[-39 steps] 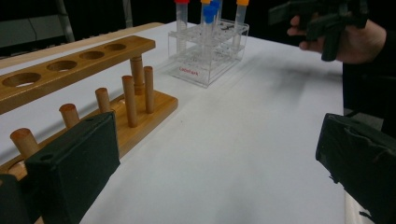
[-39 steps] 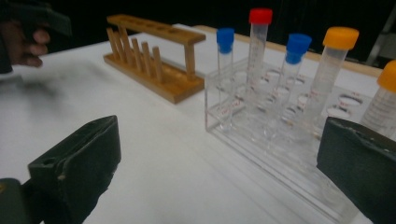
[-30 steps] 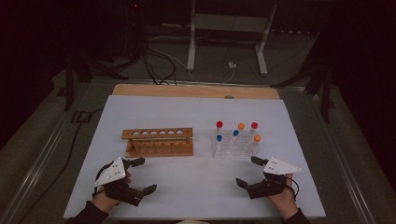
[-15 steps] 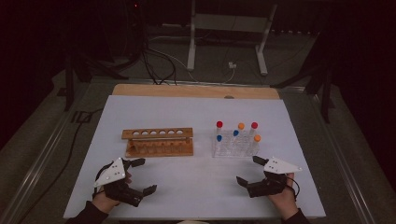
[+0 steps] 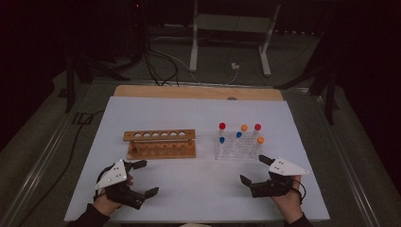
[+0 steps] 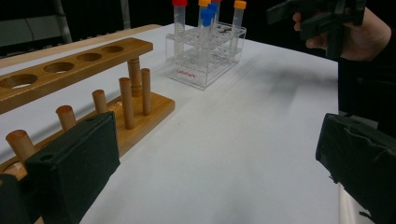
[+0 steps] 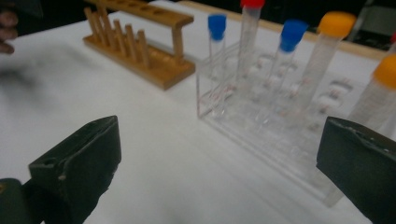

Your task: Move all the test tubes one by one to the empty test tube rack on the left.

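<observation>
High view | clear rack point(image 5: 236, 150): capped tubes, red/orange/blue | left gripper point(image 5: 144, 178) spread, empty | right gripper point(image 5: 255, 169) spread, empty

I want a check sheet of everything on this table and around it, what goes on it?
Surface: white table top, wooden strip at far edge.
Job's things: clear rack holding six capped tubes, red, orange, blue; wooden rack, holes unfilled.
Clutter: nothing seen.
Grippers: left gripper open, holding nothing; right gripper open, holding nothing, nearest the clear rack.
Cables: cables on the floor beyond.
Surroundings: dark room, white stand behind.
</observation>
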